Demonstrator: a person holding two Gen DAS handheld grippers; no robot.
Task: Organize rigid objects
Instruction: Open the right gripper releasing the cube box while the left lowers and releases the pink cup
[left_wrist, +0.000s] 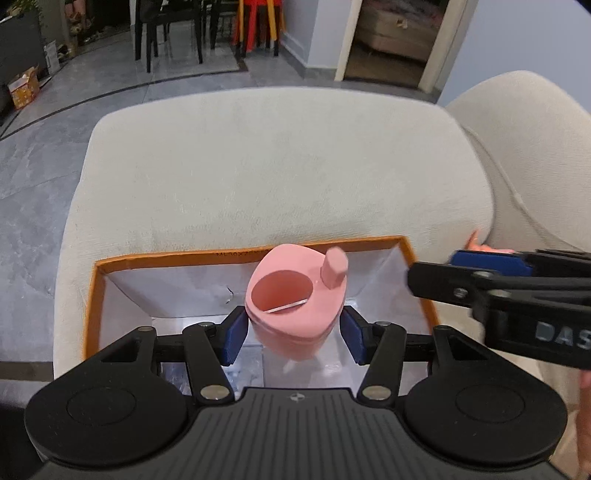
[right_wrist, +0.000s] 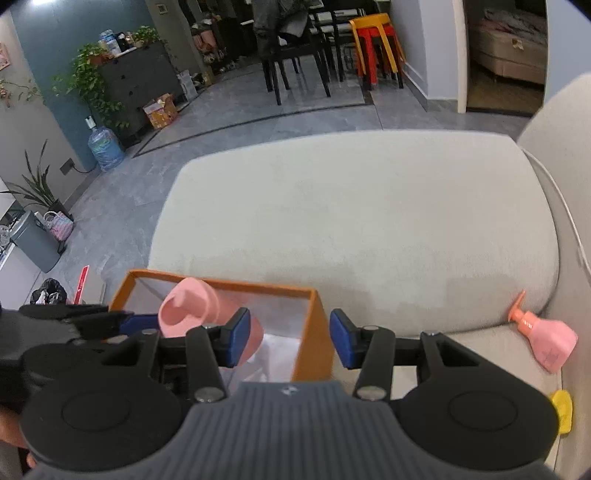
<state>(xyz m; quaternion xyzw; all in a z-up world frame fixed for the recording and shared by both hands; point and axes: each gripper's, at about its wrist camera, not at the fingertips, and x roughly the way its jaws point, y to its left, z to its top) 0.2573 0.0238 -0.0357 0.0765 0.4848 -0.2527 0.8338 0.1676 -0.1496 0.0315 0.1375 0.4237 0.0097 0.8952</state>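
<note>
A pink cup-shaped container (left_wrist: 295, 306) with a hollow top and a small pink knob hangs over the orange-rimmed box (left_wrist: 92, 295), between the blue pads of my left gripper (left_wrist: 293, 334). The left pad touches it; a small gap shows at the right pad. In the right wrist view the same pink container (right_wrist: 192, 310) sits over the box (right_wrist: 310, 332). My right gripper (right_wrist: 286, 338) is open and empty, its jaws either side of the box's right wall. A pink pump bottle (right_wrist: 543, 332) lies on the sofa to the right.
The box rests on a cream sofa cushion (left_wrist: 277, 166). A yellow object (right_wrist: 561, 410) lies near the pump bottle by the sofa back (right_wrist: 561, 147). Grey tiled floor (right_wrist: 122, 206), chairs and stools are beyond.
</note>
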